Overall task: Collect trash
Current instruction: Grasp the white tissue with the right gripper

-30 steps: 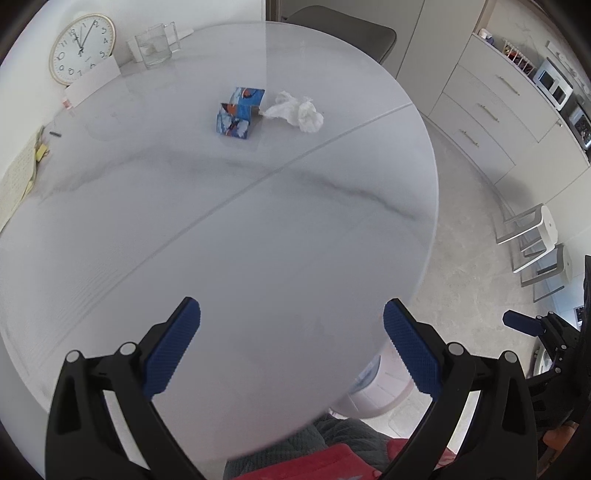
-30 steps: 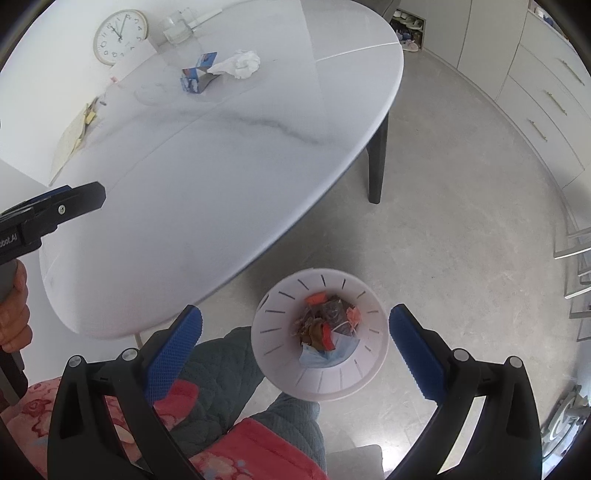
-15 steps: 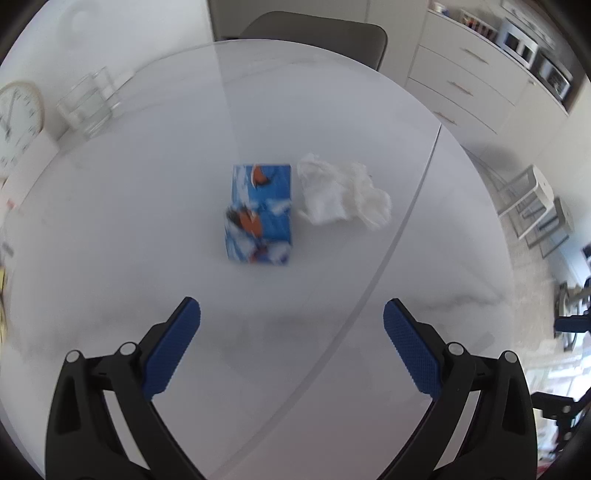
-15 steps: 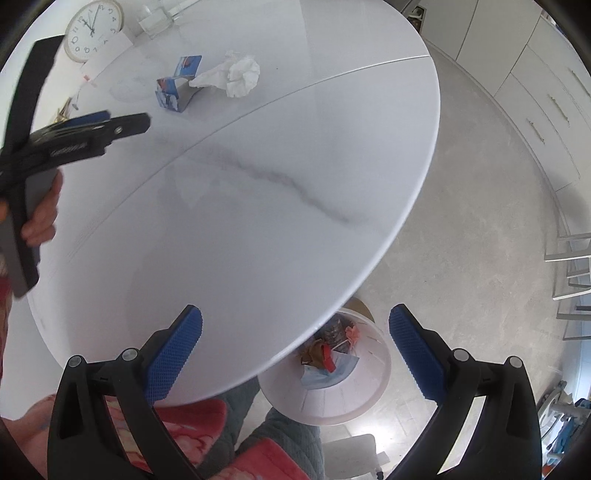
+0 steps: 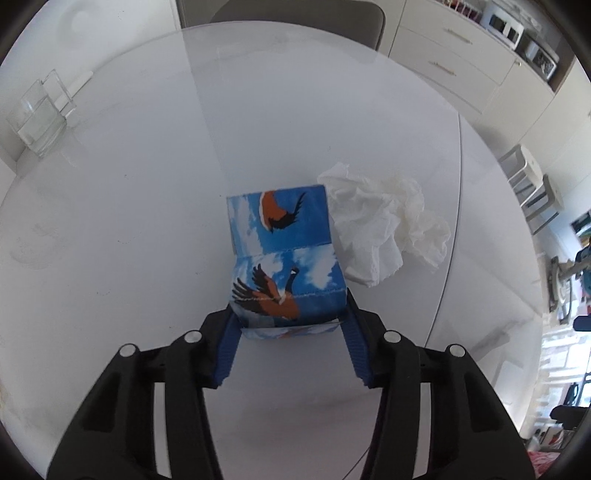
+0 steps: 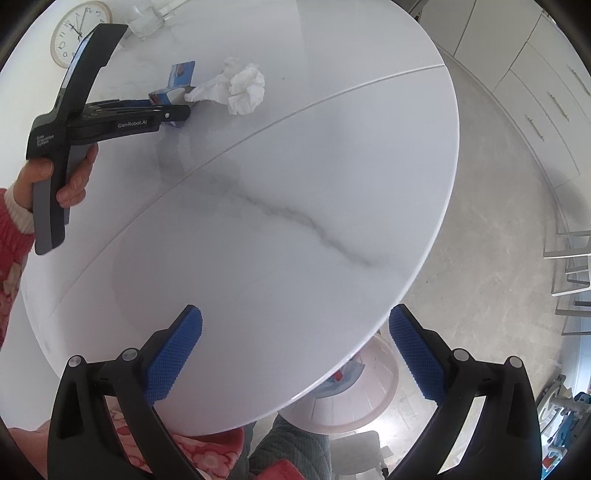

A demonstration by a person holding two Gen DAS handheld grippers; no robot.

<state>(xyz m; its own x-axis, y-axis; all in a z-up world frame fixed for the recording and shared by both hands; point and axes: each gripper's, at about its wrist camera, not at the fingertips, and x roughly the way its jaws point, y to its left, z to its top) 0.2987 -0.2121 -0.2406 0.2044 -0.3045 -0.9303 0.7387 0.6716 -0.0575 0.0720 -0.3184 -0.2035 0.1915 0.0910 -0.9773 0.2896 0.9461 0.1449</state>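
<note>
A: Item one, the trash on the table?
B: A small blue carton (image 5: pixel 284 266) printed with birds and clouds, lying on the white marble table (image 5: pixel 147 258), far side from the person. A crumpled white tissue (image 5: pixel 384 236) lies against its right side, touching it.

A: Left gripper?
B: The left gripper (image 5: pixel 290 326) is down at the carton's near end. Its jaws have just been closing; the carton sits between them, and the blue pads (image 5: pixel 226 343) press on both of its sides. From the right wrist view the same tool (image 6: pixel 177 112) is held by a hand (image 6: pixel 70 177) in a red sleeve.

A: Right gripper?
B: The right gripper (image 6: pixel 295 354) has its jaws spread wide with nothing between them, over the table's near edge.

A: Bin?
B: A pale round bin (image 6: pixel 354 398) on the floor, partly under the table edge, with scraps inside.

A: Other stock?
B: A glass (image 5: pixel 37 122) at the table's far left; a wall clock (image 6: pixel 79 31) leaning behind the table.
</note>
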